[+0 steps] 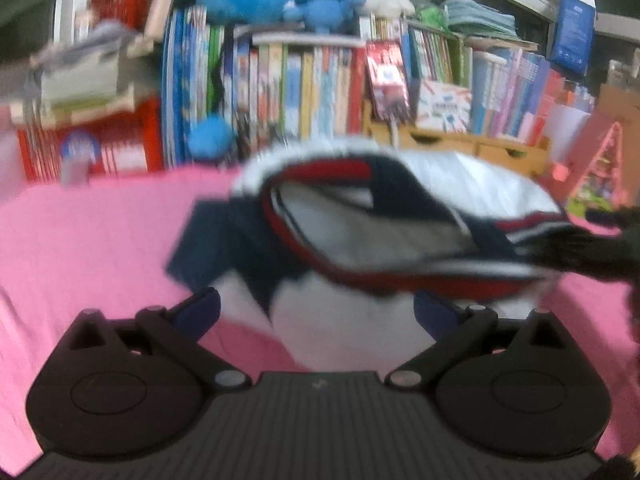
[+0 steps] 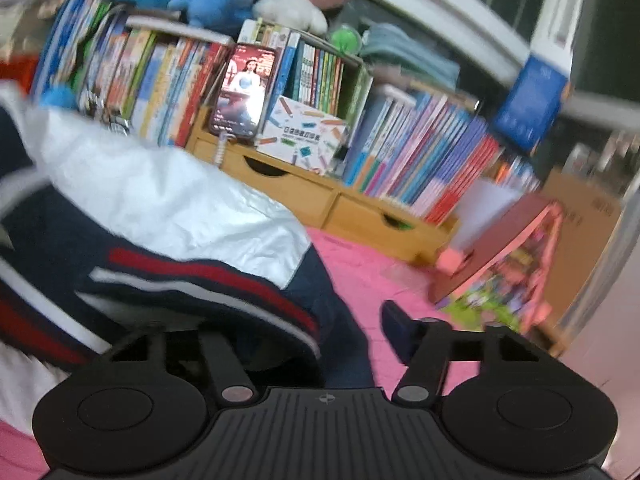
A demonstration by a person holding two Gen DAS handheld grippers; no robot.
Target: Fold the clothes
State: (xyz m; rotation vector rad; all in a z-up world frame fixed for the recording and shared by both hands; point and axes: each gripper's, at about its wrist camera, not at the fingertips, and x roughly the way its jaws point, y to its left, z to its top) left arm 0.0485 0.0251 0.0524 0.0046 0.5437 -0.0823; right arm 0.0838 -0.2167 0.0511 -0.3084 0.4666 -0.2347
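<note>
So the jacket point(image 1: 384, 216), navy with red and white stripes and a white lining, sits bunched up on the pink tabletop point(image 1: 88, 240), hem lifted off the cloth. The left gripper point(image 1: 316, 312) is spread wide with nothing in it, jacket just past it at 12 o'clock. The right gripper point(image 2: 348, 332) has navy fabric between its fingers, but one finger's buried, so can't tell if it's pinching. Bookshelf point(image 2: 280, 92) behind.

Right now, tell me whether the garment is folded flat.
Not flat: the garment is lifted off the pink cover, its striped hem hanging open.
</note>
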